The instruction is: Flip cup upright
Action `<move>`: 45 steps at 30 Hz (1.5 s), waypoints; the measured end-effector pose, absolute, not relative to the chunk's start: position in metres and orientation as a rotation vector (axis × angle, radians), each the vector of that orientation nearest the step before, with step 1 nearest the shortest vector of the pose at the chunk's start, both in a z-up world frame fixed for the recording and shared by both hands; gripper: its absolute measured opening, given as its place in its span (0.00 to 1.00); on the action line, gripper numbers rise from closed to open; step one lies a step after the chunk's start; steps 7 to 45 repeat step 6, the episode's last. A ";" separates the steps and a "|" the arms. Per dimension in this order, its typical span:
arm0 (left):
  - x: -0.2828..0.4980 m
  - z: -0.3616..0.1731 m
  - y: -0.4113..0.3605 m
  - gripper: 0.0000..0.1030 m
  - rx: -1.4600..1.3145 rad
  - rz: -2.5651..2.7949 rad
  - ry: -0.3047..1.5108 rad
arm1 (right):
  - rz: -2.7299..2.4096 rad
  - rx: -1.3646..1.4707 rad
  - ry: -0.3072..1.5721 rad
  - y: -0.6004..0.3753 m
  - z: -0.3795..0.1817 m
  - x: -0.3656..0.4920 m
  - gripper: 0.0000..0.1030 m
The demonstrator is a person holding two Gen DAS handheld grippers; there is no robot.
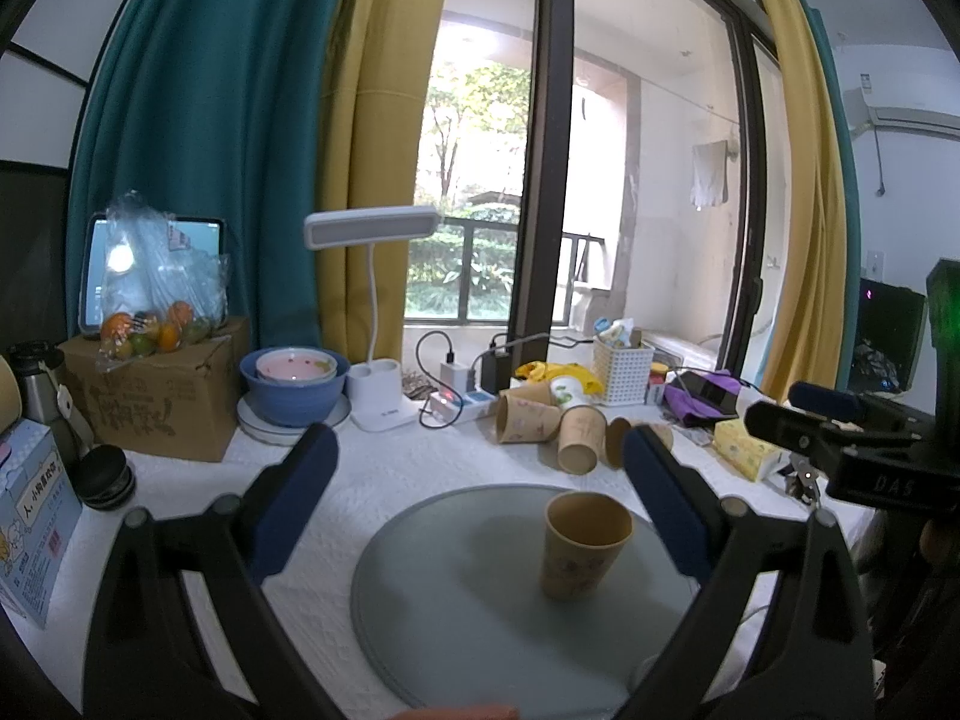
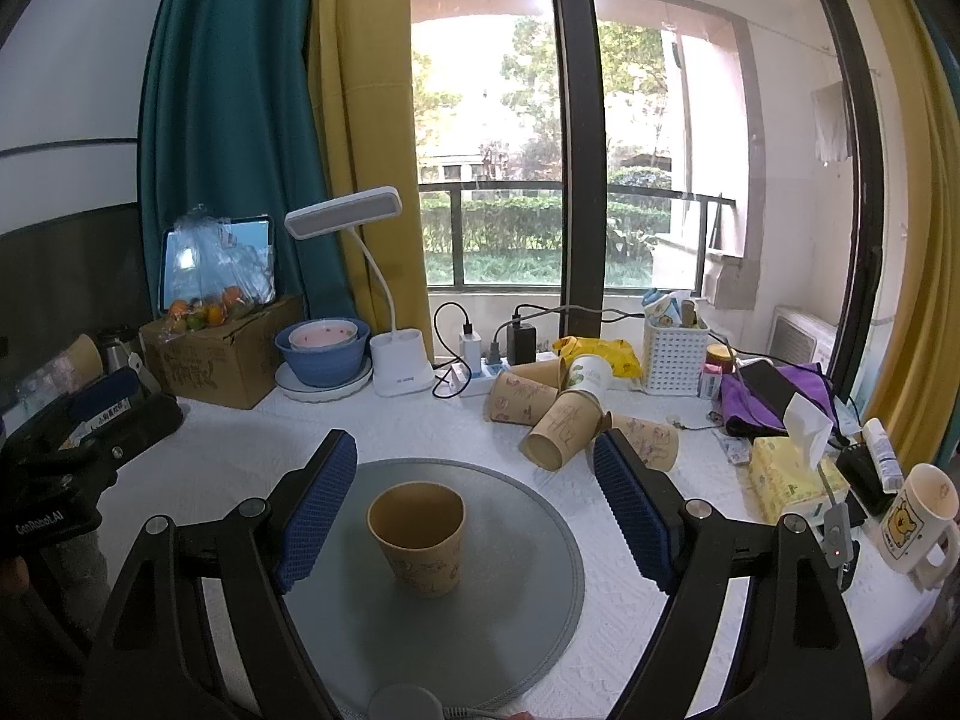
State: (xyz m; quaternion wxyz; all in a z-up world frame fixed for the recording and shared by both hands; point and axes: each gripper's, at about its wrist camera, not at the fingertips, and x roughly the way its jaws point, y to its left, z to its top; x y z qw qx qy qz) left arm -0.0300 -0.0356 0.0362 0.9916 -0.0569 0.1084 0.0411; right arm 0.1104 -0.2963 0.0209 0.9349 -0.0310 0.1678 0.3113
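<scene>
A tan paper cup stands upright, mouth up, on a round grey mat. It also shows in the right wrist view, on the mat. My left gripper is open and empty, above and behind the cup, which sits toward its right finger. My right gripper is open and empty, its blue pads wide on either side of the cup without touching. The right gripper's body shows at the right of the left wrist view.
Several paper cups lie in a pile behind the mat. A desk lamp, blue bowls, cardboard box, power strip, white basket, tissue box and mug stand around the white table.
</scene>
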 end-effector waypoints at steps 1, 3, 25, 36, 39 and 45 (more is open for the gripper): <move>-0.030 0.036 -0.035 0.94 -0.115 0.081 0.217 | 0.636 -0.064 0.343 -0.296 0.021 0.110 0.81; -0.031 0.036 -0.036 0.94 -0.120 0.077 0.216 | 0.636 -0.064 0.344 -0.296 0.021 0.110 0.81; -0.032 0.034 -0.034 0.94 -0.140 0.071 0.205 | 0.641 -0.062 0.344 -0.296 0.020 0.111 0.81; -0.032 0.034 -0.034 0.94 -0.140 0.071 0.205 | 0.641 -0.062 0.344 -0.296 0.020 0.111 0.81; -0.032 0.034 -0.034 0.94 -0.140 0.071 0.205 | 0.641 -0.062 0.344 -0.296 0.020 0.111 0.81; -0.032 0.034 -0.034 0.94 -0.140 0.071 0.205 | 0.641 -0.062 0.344 -0.296 0.020 0.111 0.81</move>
